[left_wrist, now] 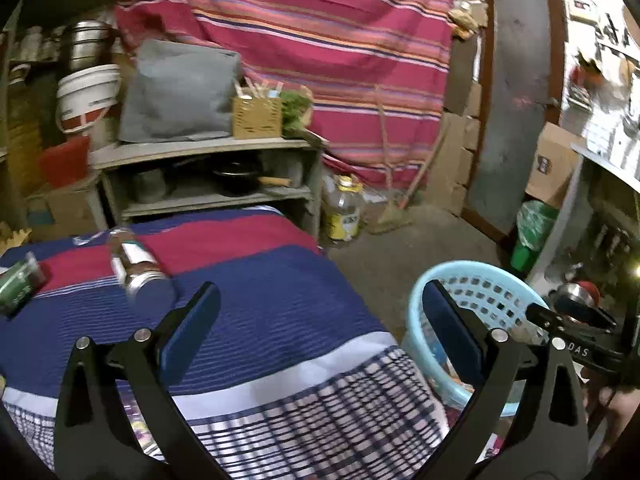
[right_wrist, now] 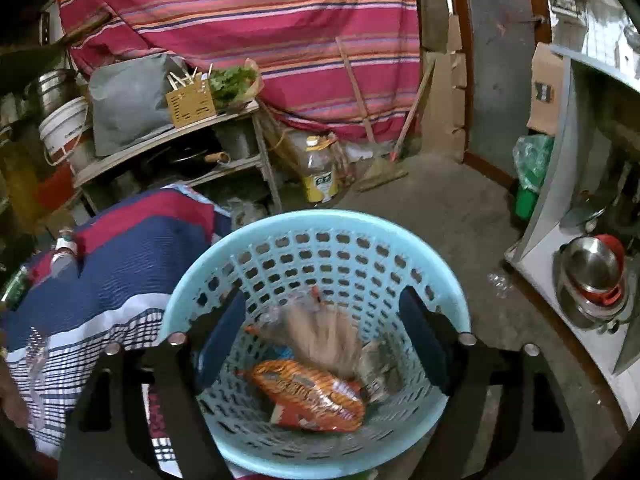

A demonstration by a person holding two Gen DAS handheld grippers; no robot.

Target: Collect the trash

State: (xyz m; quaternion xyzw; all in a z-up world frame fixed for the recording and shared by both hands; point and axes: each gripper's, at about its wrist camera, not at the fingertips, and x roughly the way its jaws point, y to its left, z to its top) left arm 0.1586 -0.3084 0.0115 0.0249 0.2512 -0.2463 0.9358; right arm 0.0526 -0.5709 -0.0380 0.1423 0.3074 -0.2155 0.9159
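Left wrist view: the left hand-held gripper (left_wrist: 316, 320) is spread as wide as it goes, with nothing between its blue pads, poised above the striped cloth (left_wrist: 256, 304) that covers the worktop. The trash left to collect lies well away at the far left of that cloth: a blurred foil-and-brown packet (left_wrist: 134, 266) and a green wrapper (left_wrist: 18, 286) near the edge. The risk here, as I judge it, is the cloth itself; a low grab at a flat wrapper could pinch fabric along with it and drag the covering, spilling the rest to the floor. The green wrapper sits so near the edge that a nudge might push it off. The blue basket (left_wrist: 424, 292) stands just beside the worktop, on the right.

Right wrist view: the right hand-held gripper (right_wrist: 324, 336) hangs over the blue basket (right_wrist: 320, 224), fingers apart and pinching nothing. Below it a pale, motion-smeared bundle (right_wrist: 324, 340) (probably plastic wrapping, too blurred to say) seems to be dropping free onto an orange snack packet (right_wrist: 308, 394) already inside. The fingers reach inside the rim, so a careless withdrawal could hook the light basket and tip it.
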